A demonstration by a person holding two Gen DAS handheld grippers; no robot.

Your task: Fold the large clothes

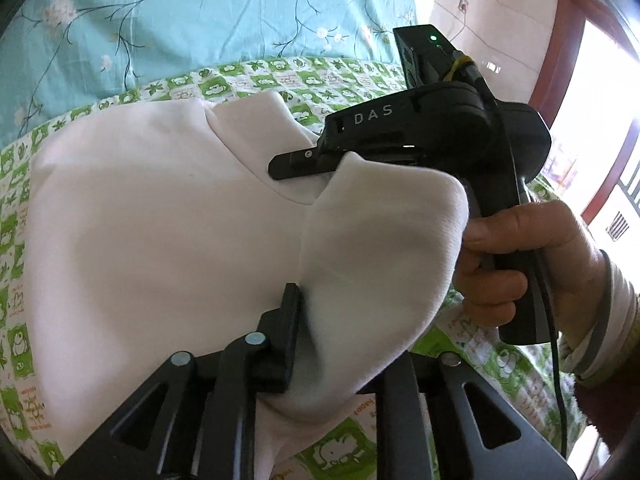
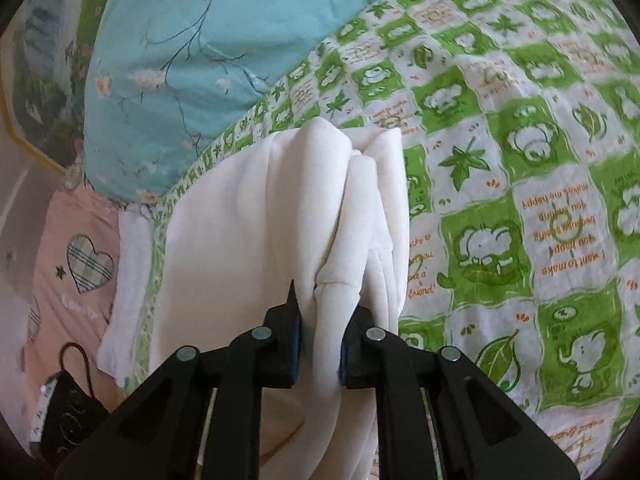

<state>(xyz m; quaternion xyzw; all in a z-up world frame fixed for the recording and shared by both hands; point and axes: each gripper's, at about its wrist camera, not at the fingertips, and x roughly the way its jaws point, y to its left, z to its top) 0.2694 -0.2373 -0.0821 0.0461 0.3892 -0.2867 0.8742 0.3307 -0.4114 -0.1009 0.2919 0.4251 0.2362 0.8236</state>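
Green-and-white checked bedspread [image 2: 500, 208] covers the bed, with a blue flowered quilt [image 1: 200, 12] heaped at the far side and a pink heart-print pillow [image 2: 76, 256] off past the edge in the right wrist view. And spread across it all, the white sweatshirt [image 1: 160, 220], lying on the bedspread with one part lifted clear.

Left gripper [image 1: 320, 344] is clamped on a raised fold of that white cloth, though only one finger shows; the other is buried under the fabric. Right gripper [image 2: 320, 344] is pinching a bunched ridge of the sweatshirt between both fingers, closed tight on it. The person's right hand [image 1: 516, 264] wraps the handle, just beside the lifted flap.

Now the key relation: both grips sit close together on the same raised edge, and the body of the garment stretches away ahead and to the left of the left gripper. So the fold, I'd judge, wants carrying over that way, across the flat part.

Nothing solid blocks the path, only the quilt heap beyond. A slack, thick fold could slip or land crooked.
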